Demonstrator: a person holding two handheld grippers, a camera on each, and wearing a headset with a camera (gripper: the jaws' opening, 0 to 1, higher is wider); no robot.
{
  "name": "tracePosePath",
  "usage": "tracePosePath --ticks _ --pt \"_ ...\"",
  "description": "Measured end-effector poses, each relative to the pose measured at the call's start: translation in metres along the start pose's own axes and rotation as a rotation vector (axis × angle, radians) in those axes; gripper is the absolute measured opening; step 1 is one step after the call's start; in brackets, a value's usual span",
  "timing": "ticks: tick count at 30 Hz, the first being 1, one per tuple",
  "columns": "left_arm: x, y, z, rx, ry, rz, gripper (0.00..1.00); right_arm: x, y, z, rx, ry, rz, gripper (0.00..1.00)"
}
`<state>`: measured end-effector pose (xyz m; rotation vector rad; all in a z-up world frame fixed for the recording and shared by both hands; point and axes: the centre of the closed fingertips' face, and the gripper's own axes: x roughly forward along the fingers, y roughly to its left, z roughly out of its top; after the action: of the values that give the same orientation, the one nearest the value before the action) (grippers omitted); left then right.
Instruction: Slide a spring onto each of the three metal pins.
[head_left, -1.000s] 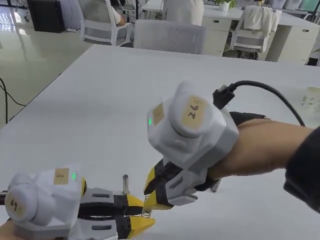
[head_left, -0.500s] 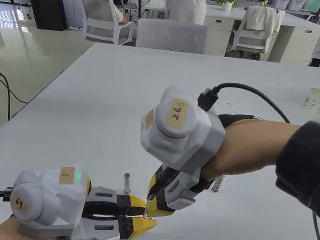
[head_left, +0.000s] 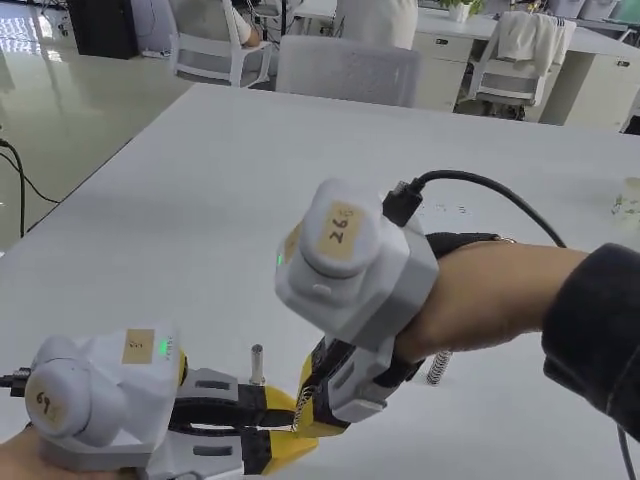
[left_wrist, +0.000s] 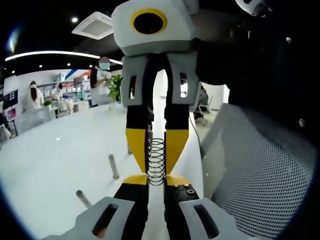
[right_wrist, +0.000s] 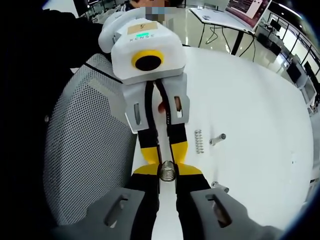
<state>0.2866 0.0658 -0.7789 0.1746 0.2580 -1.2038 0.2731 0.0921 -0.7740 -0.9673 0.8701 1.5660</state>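
Yellow-tipped left gripper (left_wrist: 156, 180) and right gripper (right_wrist: 167, 172) both pinch the thin steel coil spring (left_wrist: 156, 157); best release one, keep it upright, centre it over the grey metal pin (head_left: 257, 362) at lower-centre.

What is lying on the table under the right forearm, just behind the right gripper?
A loose spring lies on the table there. The forearm hides its upper end in the head view; the right gripper view shows it whole, near a pin.
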Motion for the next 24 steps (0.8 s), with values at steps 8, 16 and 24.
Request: tracePosePath --ticks 8,16,24 --pt "-0.002 0.006 0.002 -0.030 -0.020 0.022 0.06 -0.007 -0.007 0.000 0.010 -0.019 -0.022 0.09" --pt "-0.005 0.010 -0.001 -0.049 -0.022 0.044 0.14 -0.016 -0.015 -0.006 0.028 -0.022 -0.050 0.09" --pt "-0.011 0.011 -0.010 -0.078 -0.010 0.063 0.27 -0.027 -0.029 -0.018 0.062 -0.026 -0.094 0.09"
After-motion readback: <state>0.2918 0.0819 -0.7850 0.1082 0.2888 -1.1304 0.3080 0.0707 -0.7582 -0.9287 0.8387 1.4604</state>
